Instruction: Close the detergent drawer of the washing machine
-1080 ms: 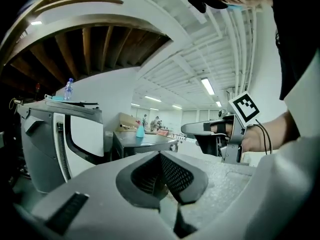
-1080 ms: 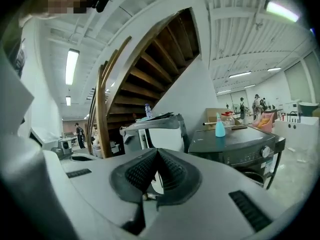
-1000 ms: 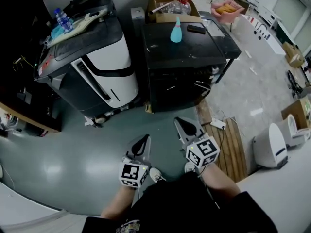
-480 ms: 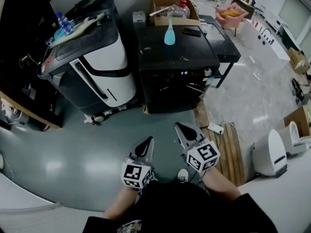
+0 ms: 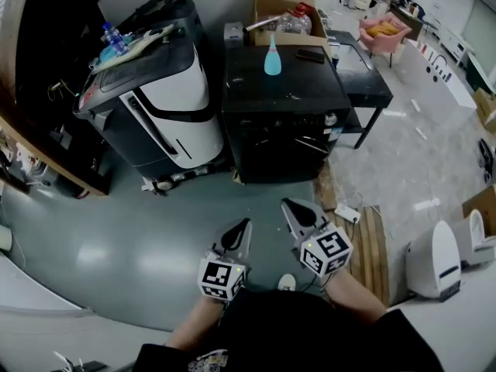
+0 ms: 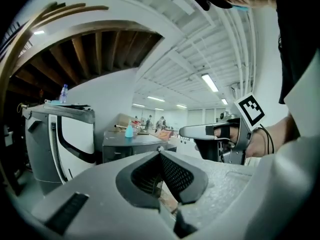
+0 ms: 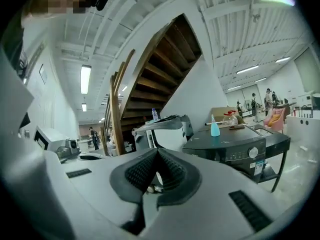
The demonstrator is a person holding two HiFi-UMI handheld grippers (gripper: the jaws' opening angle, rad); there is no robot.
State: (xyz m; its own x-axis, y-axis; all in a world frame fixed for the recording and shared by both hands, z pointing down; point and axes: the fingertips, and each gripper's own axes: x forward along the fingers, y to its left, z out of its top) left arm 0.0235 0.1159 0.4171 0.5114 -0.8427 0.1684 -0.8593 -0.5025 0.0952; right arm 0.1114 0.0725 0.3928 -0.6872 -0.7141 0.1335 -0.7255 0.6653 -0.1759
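Note:
The black washing machine stands ahead across the grey floor, with a blue bottle on its lid. Its control strip with a round dial faces me; the detergent drawer is too small to make out. My left gripper and right gripper hang side by side well short of the machine, both shut with nothing between the jaws. In the left gripper view the shut jaws point toward the machine, with the right gripper beside them. The right gripper also points at the machine.
A big white-and-grey machine stands left of the washer, a cardboard box behind it and a black side table to its right. A wooden pallet and a power strip lie right of my grippers. Wooden stairs rise at the left.
Both grippers and my head have shifted together across the floor, so the washer sits slightly further left and lower in view. The jaws stayed shut.

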